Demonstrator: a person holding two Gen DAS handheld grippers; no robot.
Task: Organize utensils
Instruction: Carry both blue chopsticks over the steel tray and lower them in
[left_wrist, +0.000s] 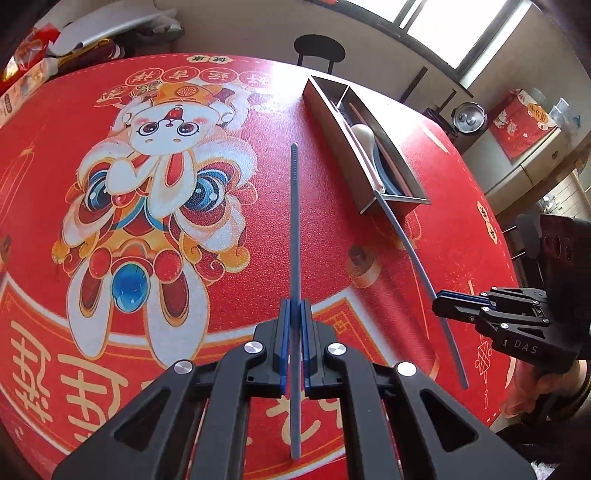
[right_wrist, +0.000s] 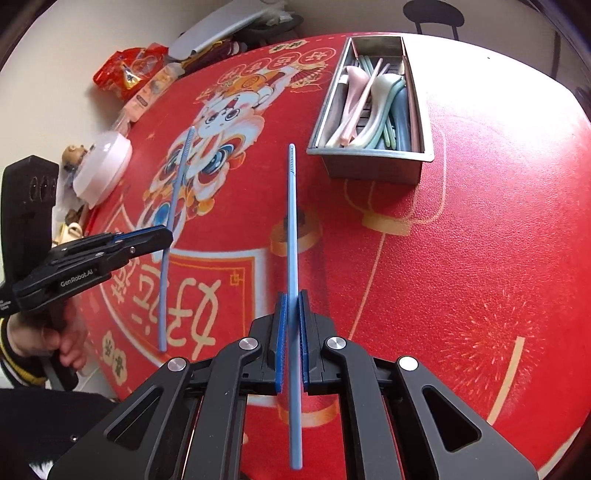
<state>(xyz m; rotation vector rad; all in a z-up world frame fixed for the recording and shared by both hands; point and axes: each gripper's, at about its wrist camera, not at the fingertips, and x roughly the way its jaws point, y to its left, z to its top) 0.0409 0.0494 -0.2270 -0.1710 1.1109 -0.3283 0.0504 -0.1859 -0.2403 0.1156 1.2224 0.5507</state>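
Note:
My left gripper (left_wrist: 294, 306) is shut on a grey-blue chopstick (left_wrist: 294, 221) that points straight ahead above the red tablecloth. In the right wrist view my right gripper (right_wrist: 292, 299) is shut on a matching light blue chopstick (right_wrist: 291, 221). Each gripper also shows in the other view: the right gripper (left_wrist: 439, 299) with its chopstick (left_wrist: 417, 254) reaching toward the tray, the left gripper (right_wrist: 168, 234) with its chopstick (right_wrist: 177, 177). A steel utensil tray (right_wrist: 369, 166) at the far right holds pastel spoons (right_wrist: 373, 110) and several chopsticks. Both held sticks hang clear of the tray (left_wrist: 332, 114).
A white lidded bowl (right_wrist: 103, 166), snack bags (right_wrist: 125, 74) and small clutter crowd the table's left edge. A black chair (left_wrist: 319, 50) stands behind the table. A person's hand (right_wrist: 37, 339) grips the left tool's handle. A printed red cloth (right_wrist: 480, 258) covers the round table.

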